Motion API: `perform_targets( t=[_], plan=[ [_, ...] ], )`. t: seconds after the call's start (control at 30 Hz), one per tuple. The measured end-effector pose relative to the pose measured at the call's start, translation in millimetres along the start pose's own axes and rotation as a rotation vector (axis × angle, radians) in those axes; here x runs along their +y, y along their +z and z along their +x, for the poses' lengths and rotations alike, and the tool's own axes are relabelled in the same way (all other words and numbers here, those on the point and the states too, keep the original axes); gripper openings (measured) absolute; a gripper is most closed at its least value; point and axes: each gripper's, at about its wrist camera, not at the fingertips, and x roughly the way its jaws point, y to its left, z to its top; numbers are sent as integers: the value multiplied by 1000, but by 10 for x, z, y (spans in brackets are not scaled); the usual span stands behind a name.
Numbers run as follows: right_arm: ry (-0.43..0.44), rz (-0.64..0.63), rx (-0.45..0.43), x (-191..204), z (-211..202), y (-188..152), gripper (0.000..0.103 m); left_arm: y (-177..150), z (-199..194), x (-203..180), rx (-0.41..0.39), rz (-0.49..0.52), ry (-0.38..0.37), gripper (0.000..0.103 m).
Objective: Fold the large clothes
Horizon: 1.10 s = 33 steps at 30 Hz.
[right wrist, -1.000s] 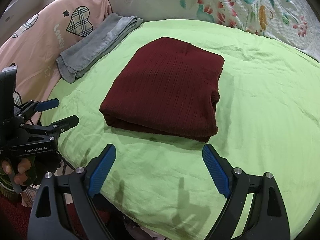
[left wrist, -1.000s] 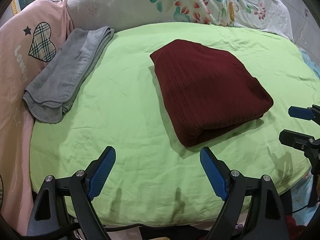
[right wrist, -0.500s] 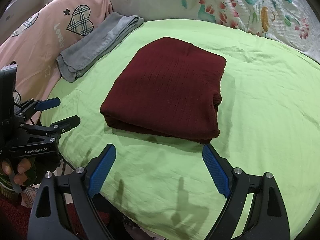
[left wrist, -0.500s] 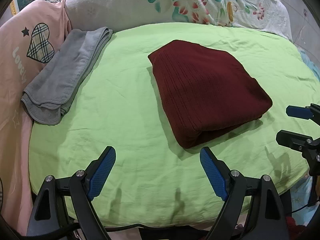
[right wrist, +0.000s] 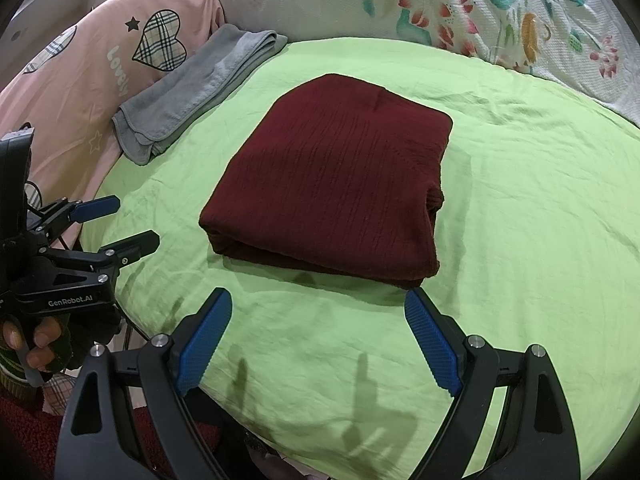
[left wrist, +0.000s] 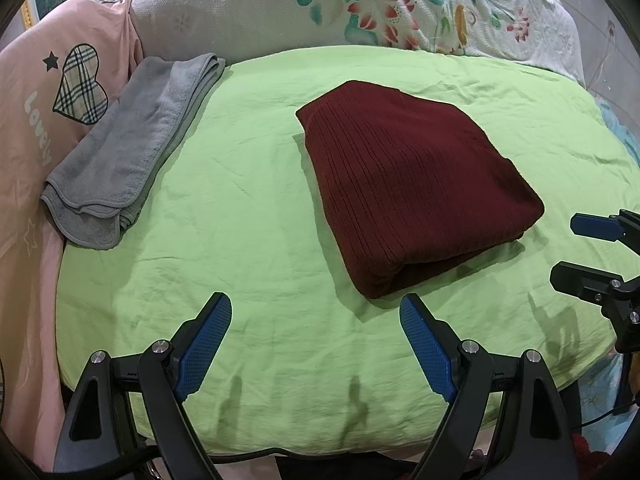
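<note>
A dark red ribbed knit garment [left wrist: 412, 184] lies folded into a thick rectangle on the green sheet [left wrist: 248, 240]; it also shows in the right wrist view [right wrist: 332, 184]. My left gripper [left wrist: 316, 312] is open and empty, held above the sheet just short of the garment's near corner. It also shows at the left of the right wrist view [right wrist: 116, 224]. My right gripper [right wrist: 318, 312] is open and empty, just short of the garment's near edge. It also shows at the right edge of the left wrist view [left wrist: 576, 248].
A folded grey towel [left wrist: 128, 152] lies at the sheet's left edge, also seen in the right wrist view [right wrist: 196, 92]. A pink cover with a plaid heart [left wrist: 76, 84] is at the left. A floral white quilt [left wrist: 360, 4] lies behind.
Both grippers stay open and empty. The views have shifted only slightly; the garment and towel lie as before.
</note>
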Motion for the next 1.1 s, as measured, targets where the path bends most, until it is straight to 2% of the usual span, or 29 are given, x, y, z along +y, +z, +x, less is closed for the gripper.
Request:
perform_targets(
  t=[1.1],
  plan=[
    [-2, 1, -2, -1, -4, 43, 88, 32, -22, -24, -13, -6, -2, 87]
  ],
)
